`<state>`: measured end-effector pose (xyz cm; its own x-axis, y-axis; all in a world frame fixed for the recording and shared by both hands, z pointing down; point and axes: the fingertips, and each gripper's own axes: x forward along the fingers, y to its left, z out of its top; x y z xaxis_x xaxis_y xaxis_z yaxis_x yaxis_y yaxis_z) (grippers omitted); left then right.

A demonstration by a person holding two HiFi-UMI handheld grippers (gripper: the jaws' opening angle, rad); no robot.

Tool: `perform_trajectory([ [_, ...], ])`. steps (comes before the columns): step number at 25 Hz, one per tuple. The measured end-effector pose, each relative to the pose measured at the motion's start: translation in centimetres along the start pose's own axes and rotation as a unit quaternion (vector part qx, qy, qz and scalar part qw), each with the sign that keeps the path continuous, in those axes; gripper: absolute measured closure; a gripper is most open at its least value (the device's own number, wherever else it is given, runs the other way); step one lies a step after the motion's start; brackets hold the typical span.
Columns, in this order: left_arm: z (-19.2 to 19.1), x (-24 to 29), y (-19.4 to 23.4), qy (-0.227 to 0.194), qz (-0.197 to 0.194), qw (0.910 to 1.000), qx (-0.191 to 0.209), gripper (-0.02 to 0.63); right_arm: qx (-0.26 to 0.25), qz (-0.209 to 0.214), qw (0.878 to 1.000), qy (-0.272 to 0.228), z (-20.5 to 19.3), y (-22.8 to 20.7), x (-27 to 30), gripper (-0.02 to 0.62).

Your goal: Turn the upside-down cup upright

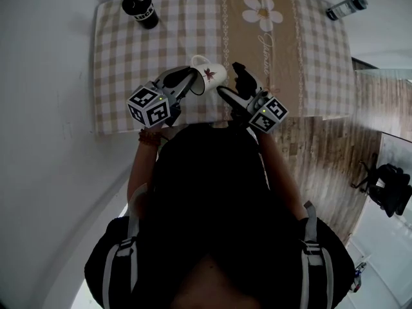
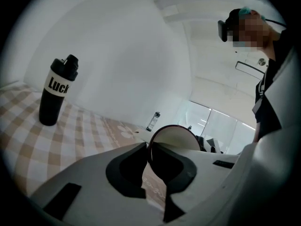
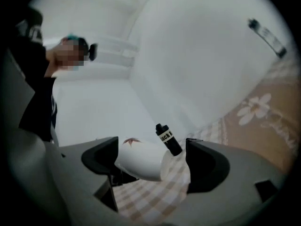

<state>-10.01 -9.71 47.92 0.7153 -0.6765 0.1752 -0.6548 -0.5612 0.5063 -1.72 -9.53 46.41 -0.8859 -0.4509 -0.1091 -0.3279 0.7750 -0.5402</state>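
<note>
Person's dark top [image 1: 206,217] with pale shoulder straps fills the bottom of the head view, nearest the camera. Just beyond it both tools sit over the near edge of the worktop [image 1: 122,56], which has a beige-and-white checked cloth.

Left hand-held gripper [image 1: 193,82] is nipped onto the wall of the white cup [image 1: 211,74] at its rim; in the left gripper view one pad sits inside the mouth and the other outside. The cup has a red leaf print. It is tilted roughly onto its side, up off the cloth, between the two tools.

Right hand-held gripper [image 1: 230,81] is just beside the cup with its jaws spread wide. In the right gripper view the cup body [image 3: 141,159] lies between the pads, close to the left one and apart from the right one, not squeezed.

Black bottle [image 1: 141,9] with white lettering stands upright at the far left corner. Clear bottle [image 1: 346,7] lies at the far right corner. White flower print [image 1: 262,13] on the cloth's tan stripe.
</note>
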Motion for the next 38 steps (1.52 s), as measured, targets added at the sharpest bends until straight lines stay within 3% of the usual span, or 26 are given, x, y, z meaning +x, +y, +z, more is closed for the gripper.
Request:
perform_trajectory([
  [3, 1.2, -0.1, -0.5, -0.038, 0.005, 0.9991, 0.017, 0.565, 0.135, 0.012, 0.990, -0.033, 0.4, -0.8, 0.9, 0.140],
  [6, 2.4, -0.2, -1.1, -0.078, 0.018, 0.9961, 0.038, 0.565, 0.234, 0.050, 0.970, -0.052, 0.8, 0.1, 2.5, 0.137],
  [10, 3.8, -0.2, -1.5, -0.115, 0.044, 0.9884, 0.089, 0.566, 0.314, 0.088, 0.944, -0.054, 0.3, 1.1, 4.0, 0.135],
  [14, 4.2, -0.3, -1.8, -0.125, 0.056, 0.9829, 0.123, 0.565, 0.375, 0.109, 0.916, -0.088, 1.1, 1.1, 4.4, 0.137],
  [19, 4.0, -0.8, -2.0, -0.137, 0.056, 0.9775, 0.150, 0.565, 0.408, 0.124, 0.902, -0.073, 0.8, 1.2, 4.7, 0.140],
  [22, 3.8, -0.7, -2.4, -0.141, 0.054, 0.9741, 0.169, 0.565, 0.422, 0.142, 0.894, -0.055, 0.3, 1.9, 5.1, 0.176],
  [25, 3.6, -0.5, -2.3, -0.138, 0.058, 0.9735, 0.173, 0.566, 0.431, 0.138, 0.889, -0.064, 0.0, 1.7, 5.1, 0.187],
  [31, 2.9, -0.1, -2.2, -0.113, 0.045, 0.9766, 0.177, 0.558, 0.417, 0.117, 0.899, -0.070, -0.1, 1.2, 4.7, 0.193],
  [38, 2.2, -0.3, -2.8, -0.088, -0.001, 0.9799, 0.179, 0.549, 0.396, 0.118, 0.908, -0.073, 0.4, 1.4, 4.1, 0.206],
])
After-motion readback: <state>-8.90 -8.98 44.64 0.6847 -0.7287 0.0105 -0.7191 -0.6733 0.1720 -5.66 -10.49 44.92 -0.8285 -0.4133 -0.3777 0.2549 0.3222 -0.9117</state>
